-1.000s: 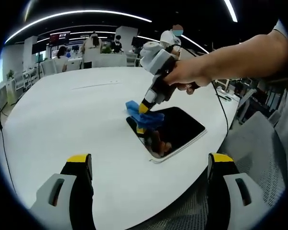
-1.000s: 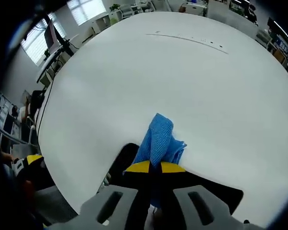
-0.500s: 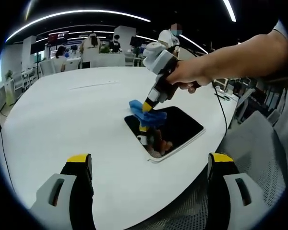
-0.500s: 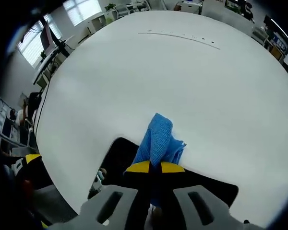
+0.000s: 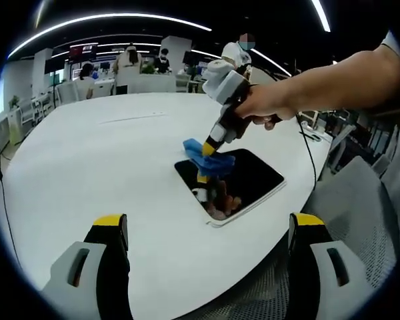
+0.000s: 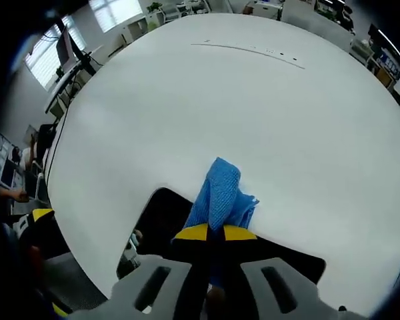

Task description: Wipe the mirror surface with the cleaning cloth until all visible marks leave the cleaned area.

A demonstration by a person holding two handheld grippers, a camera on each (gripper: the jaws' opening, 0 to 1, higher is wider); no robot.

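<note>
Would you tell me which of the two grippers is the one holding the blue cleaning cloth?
The right gripper, shut on the blue cloth over the mirror. The left gripper is open with nothing between its jaws.

Left gripper view faces the mirror (image 5: 243, 180) from farther back; right gripper view looks down close above it.

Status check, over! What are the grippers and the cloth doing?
Right gripper shut on blue cloth, pressing it on mirror. Left gripper open, hovering clear. Nothing blocking.
</note>
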